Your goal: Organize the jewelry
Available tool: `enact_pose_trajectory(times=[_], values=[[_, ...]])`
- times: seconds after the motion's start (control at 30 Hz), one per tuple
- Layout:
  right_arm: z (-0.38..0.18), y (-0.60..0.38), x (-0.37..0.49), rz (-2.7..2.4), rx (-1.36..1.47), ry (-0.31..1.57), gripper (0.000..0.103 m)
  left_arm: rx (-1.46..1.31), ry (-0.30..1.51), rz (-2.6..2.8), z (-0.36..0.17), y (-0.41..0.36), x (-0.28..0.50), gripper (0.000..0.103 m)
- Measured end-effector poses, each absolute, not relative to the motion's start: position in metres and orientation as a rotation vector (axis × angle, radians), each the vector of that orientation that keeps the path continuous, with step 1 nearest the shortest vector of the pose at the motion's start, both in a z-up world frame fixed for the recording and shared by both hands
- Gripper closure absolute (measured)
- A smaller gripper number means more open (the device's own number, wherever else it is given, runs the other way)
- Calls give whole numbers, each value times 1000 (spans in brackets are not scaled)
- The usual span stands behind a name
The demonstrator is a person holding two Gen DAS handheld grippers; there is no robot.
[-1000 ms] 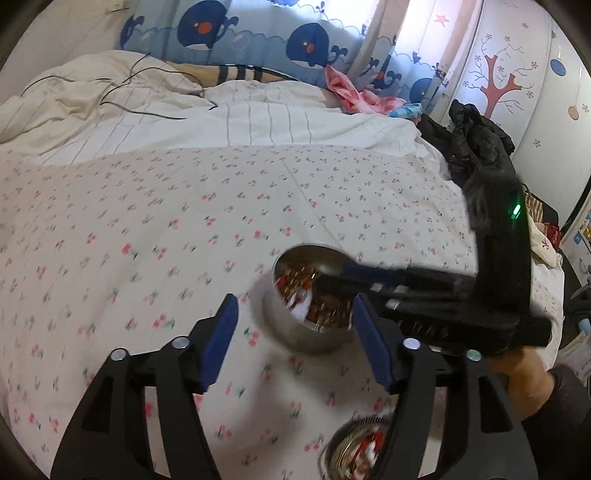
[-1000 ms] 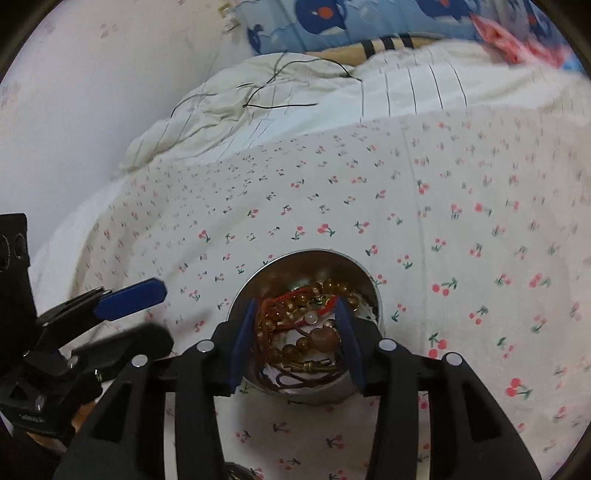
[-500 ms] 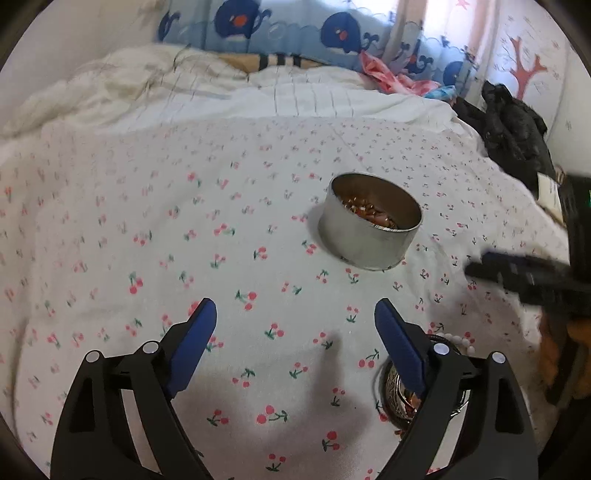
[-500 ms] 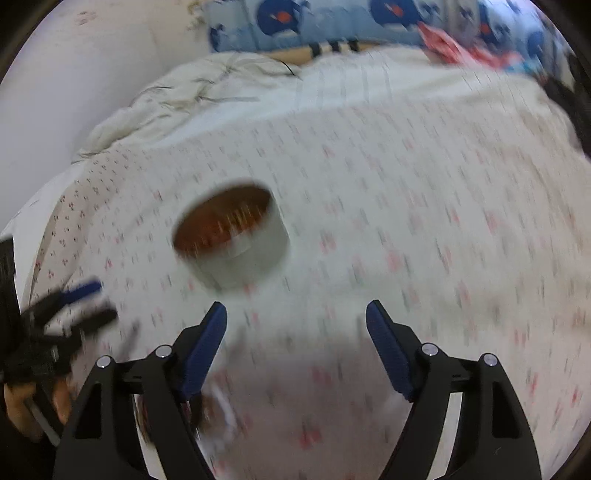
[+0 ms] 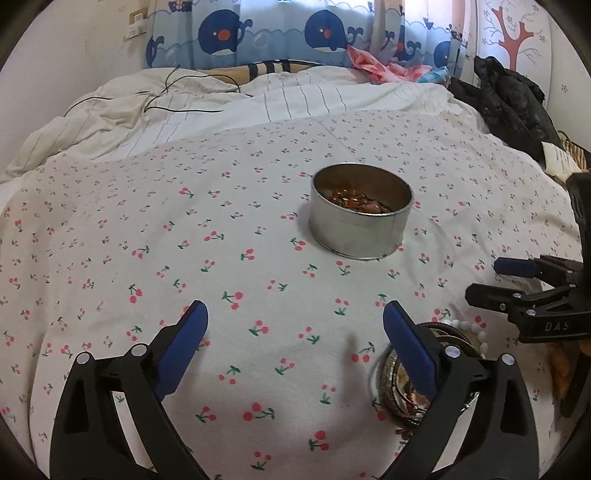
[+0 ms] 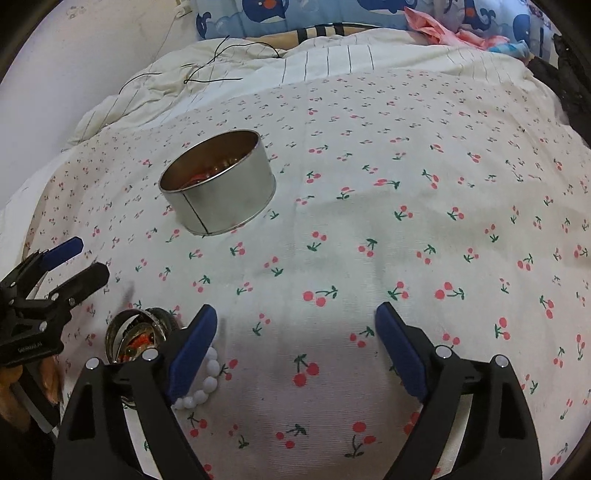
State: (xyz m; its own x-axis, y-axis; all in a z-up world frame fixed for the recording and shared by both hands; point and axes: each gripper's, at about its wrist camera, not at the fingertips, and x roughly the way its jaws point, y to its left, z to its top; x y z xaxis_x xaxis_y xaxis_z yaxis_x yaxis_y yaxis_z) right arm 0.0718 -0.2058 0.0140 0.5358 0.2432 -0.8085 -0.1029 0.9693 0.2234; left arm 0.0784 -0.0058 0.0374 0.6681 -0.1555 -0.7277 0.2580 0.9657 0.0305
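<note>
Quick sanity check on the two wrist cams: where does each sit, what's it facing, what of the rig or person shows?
Left wrist: on the left tool, angled down over the cherry-print bedsheet toward the round tin; own opening, empty jaws frame the view, right tool at the right edge.
Right wrist: on the right tool, same downward tilt, jaws opening and empty; tin upper left, left tool and fingers at the left edge.
Shared: tin, sheet, white bead bracelet, whale curtain.
</note>
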Motion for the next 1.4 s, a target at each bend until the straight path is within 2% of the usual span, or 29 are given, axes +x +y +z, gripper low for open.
enact_pose_trajectory(times=[0.17,0.37,0.8,1.07,1.1,1.17,1.23,1.27,1.4], values=[[15,-210,71,243,180,983,18,133,839,-276,35,-8,78,10],[17,-215,69,254,192,981,18,-61,935,-541,45,13,82,10],[16,-215,69,264,188,987,17,171,1013,-508,20,-8,79,10],[30,-196,58,448,154,931,18,81,1021,-398,20,16,92,10],[36,-184,51,526,111,913,20,73,1023,-391,20,19,93,10],[41,-167,42,624,44,897,48,54,1021,-373,20,23,95,10],[38,-155,38,658,-10,921,62,24,1013,-366,23,29,97,10],[34,-152,37,657,-24,938,73,16,1010,-362,24,30,97,10],[29,-148,38,643,-43,954,79,-11,1004,-345,26,34,100,10]])
